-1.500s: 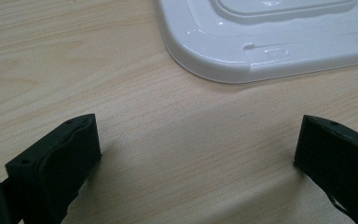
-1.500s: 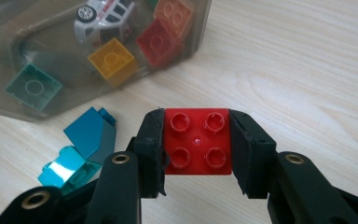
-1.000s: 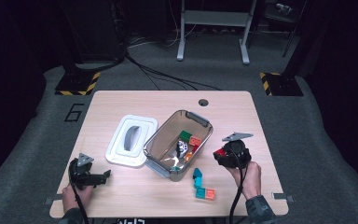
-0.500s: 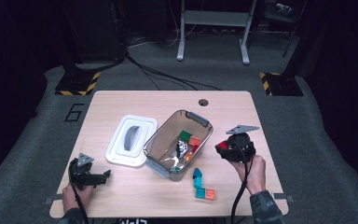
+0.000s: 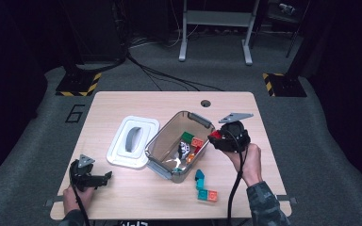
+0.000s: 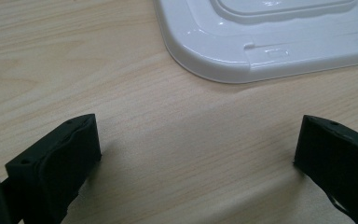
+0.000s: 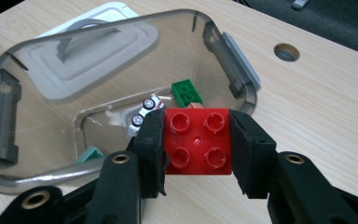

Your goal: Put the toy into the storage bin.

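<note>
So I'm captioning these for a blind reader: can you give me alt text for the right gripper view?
Two black jaws of the right gripper clamp a red four-stud brick above the rim of a clear bin on a wooden table. Inside the bin lie a green brick and a small toy car; a white lid sits behind it.

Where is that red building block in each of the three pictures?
High view: the red block sits right of centre, clamped in the right gripper at the clear bin's right edge.
Left gripper view: not in it, just table and white lid.
Right gripper view: red block low in the middle, between the jaws.
Shared landmark: the white lid.
</note>
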`<action>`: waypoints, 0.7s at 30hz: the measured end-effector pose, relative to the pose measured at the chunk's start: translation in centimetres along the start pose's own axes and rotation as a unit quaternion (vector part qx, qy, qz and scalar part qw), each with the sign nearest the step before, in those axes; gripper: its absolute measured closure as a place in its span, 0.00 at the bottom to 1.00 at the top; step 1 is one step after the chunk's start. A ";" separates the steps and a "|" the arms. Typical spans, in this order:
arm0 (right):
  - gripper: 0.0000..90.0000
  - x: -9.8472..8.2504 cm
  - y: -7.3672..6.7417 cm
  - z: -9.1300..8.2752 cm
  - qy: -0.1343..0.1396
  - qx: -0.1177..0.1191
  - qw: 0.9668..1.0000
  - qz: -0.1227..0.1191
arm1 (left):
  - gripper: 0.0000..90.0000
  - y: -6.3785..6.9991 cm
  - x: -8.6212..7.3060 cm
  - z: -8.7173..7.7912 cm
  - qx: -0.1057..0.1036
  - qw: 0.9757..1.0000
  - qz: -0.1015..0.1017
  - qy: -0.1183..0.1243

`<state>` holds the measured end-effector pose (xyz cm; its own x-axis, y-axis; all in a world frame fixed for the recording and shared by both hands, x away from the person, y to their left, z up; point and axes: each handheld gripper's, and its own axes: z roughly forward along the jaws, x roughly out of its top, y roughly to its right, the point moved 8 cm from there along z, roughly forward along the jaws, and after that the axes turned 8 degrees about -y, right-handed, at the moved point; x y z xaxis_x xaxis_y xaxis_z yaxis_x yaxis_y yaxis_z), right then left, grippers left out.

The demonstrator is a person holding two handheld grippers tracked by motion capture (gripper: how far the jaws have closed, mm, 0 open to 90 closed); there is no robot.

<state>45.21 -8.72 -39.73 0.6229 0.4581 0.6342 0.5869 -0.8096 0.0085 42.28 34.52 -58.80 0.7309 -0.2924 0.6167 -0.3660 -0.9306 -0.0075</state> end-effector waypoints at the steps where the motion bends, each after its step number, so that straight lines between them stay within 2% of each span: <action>1: 0.65 0.0 0.0 0.0 0.000 0.000 1.000 0.000 | 0.00 0.0 0.0 0.0 0.000 1.000 0.000 0.000; 2: 0.65 0.2 -0.3 0.1 -0.003 0.001 1.000 0.002 | 0.00 0.0 0.0 0.0 0.000 1.000 0.000 0.000; 4: 0.65 0.8 -0.9 0.6 -0.002 0.008 1.000 -0.012 | 0.00 0.0 0.0 0.0 0.000 1.000 0.001 -0.002; 13: 0.65 1.8 -2.8 2.1 -0.007 0.024 0.999 -0.036 | 0.00 0.0 -0.1 -0.1 -0.003 1.000 0.002 -0.005; 15: 0.65 2.0 -3.5 2.6 -0.012 0.030 0.998 -0.048 | 0.00 0.0 -0.1 -0.1 -0.003 1.000 0.002 -0.005; 17: 0.65 2.1 -3.7 2.7 -0.014 0.032 0.998 -0.043 | 0.00 0.0 0.0 -0.1 -0.003 1.000 0.002 -0.005; 18: 0.65 2.1 -4.0 3.1 -0.018 0.038 0.998 -0.054 | 0.00 0.0 0.0 -0.1 -0.003 1.000 0.002 -0.005; 21: 0.65 1.9 -4.4 3.7 -0.026 0.045 0.997 -0.055 | 0.00 0.0 0.0 0.0 -0.001 1.000 0.001 -0.001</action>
<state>45.75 -2.87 -41.42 0.5769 0.5618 0.5930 0.6951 -0.7189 0.0048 42.27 34.53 -58.79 0.7312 -0.2948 0.6151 -0.3687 -0.9295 -0.0071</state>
